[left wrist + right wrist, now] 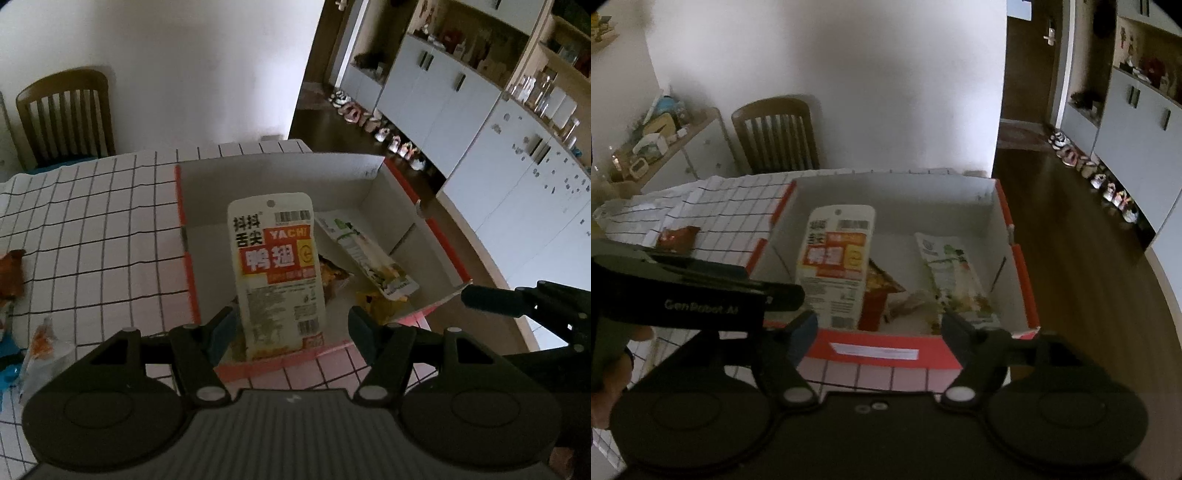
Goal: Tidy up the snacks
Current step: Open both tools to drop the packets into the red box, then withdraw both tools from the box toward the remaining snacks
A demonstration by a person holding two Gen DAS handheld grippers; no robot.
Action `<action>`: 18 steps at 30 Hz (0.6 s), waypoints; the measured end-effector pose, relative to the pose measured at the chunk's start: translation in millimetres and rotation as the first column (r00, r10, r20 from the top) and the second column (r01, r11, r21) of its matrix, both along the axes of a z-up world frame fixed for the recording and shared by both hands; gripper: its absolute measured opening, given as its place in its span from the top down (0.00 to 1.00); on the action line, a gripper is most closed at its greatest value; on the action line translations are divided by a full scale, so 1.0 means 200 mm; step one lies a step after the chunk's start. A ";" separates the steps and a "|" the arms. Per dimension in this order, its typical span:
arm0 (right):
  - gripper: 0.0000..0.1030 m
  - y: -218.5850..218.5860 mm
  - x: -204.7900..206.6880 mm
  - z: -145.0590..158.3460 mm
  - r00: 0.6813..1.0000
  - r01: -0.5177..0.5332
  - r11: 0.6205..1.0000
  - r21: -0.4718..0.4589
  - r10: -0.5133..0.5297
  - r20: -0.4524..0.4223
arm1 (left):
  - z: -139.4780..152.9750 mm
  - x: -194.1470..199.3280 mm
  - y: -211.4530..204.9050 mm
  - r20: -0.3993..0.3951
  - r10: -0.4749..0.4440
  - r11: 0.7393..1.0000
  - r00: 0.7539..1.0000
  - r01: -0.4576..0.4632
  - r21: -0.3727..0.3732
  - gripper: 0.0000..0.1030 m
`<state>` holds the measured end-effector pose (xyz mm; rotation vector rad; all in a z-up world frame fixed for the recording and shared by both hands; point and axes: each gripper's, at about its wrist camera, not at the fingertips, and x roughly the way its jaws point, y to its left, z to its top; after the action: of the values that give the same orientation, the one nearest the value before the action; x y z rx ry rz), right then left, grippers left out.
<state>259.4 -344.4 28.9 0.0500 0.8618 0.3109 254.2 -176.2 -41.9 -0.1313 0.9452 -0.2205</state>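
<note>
Black and wide-spread, the left tool [291,328] sat at six o'clock of its own view, its fingers parted and pinching nothing. Right between them, but clear of both pads, stood the tall white snack packet [277,273] with the red label, propped upright inside the cardboard box [280,177] near its front wall. At three o'clock of that packet lay a long white and green packet [364,253], slanting across the box floor, and a crumpled yellow-brown wrapper [334,275] peeked out between the two.

Over to the right-wrist view: the right tool [879,326] was also spread, fingers empty, hovering at the box's red front wall [879,350]. The left tool [701,291] poked in from nine o'clock, with a hand [613,373] on its grip. Inside, the white packet [836,266] stood at about eleven o'clock of the tool, a red and orange packet [881,291] leaned just beside it, and the green one [951,277] lay at one o'clock.

Out on the checked worktop [92,221], at nine o'clock, more snacks lay loose: a brown packet [11,273] and a clear orange-printed wrapper [42,343]. A small red packet [677,236] lay on the cloth at ten o'clock in the right view. A wooden chair [66,114] stood beyond the worktop's far edge.
</note>
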 end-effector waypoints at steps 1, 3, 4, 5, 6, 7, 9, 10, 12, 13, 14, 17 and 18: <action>0.27 0.02 -0.01 0.01 1.000 -0.002 1.000 0.001 0.002 0.005 | 0.01 -0.02 0.02 0.004 0.001 1.000 1.000 -0.001 -0.006 0.35; 0.25 0.05 -0.04 0.03 1.000 -0.004 1.000 0.006 0.004 0.011 | 0.03 -0.05 0.05 0.017 0.001 1.000 1.000 -0.001 -0.008 0.35; 0.25 0.06 -0.05 0.04 1.000 -0.004 1.000 0.007 0.004 0.014 | 0.04 -0.07 0.07 0.028 -0.002 1.000 1.000 0.002 -0.008 0.35; 0.24 0.08 -0.06 0.05 1.000 -0.005 1.000 0.010 0.005 0.018 | 0.05 -0.09 0.09 0.037 -0.004 1.000 0.999 0.005 -0.008 0.35; 0.23 0.09 -0.07 0.06 1.000 -0.006 1.000 0.011 0.006 0.023 | 0.07 -0.10 0.11 0.044 -0.007 1.000 0.999 0.007 -0.009 0.35; 0.22 0.12 -0.09 0.08 1.000 -0.005 1.000 0.010 0.005 0.029 | 0.08 -0.12 0.14 0.051 -0.009 1.000 0.999 0.010 -0.014 0.35; 0.20 0.16 -0.12 0.10 0.999 -0.004 1.000 0.014 0.004 0.036 | 0.10 -0.16 0.20 0.057 -0.013 1.000 0.998 0.015 -0.022 0.35; 0.20 0.19 -0.13 0.11 0.999 -0.003 1.000 0.017 0.003 0.037 | 0.11 -0.18 0.23 0.064 -0.015 1.000 0.998 0.016 -0.025 0.35; 0.18 0.24 -0.17 0.13 0.999 -0.004 1.000 0.022 0.003 0.040 | 0.13 -0.22 0.29 0.075 -0.012 1.000 0.997 0.014 -0.023 0.35; 0.17 0.27 -0.18 0.14 0.999 -0.005 1.000 0.025 0.004 0.042 | 0.14 -0.24 0.33 0.080 -0.012 1.000 0.997 0.014 -0.024 0.35; 0.16 0.30 -0.19 0.15 0.999 -0.007 1.000 0.028 0.005 0.043 | 0.14 -0.25 0.36 0.083 -0.014 1.000 0.996 0.016 -0.027 0.34; 0.14 0.39 -0.22 0.17 0.999 -0.012 0.999 0.040 0.010 0.044 | 0.16 -0.31 0.48 0.091 -0.011 1.000 0.996 0.014 -0.027 0.29; 0.14 0.42 -0.23 0.18 0.999 -0.014 0.999 0.043 0.013 0.043 | 0.17 -0.32 0.52 0.094 -0.016 0.999 0.995 0.019 -0.026 0.28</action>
<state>213.0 -261.1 64.7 0.0780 0.8134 0.3423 189.6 -72.8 -8.0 -0.1362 0.8502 -0.2538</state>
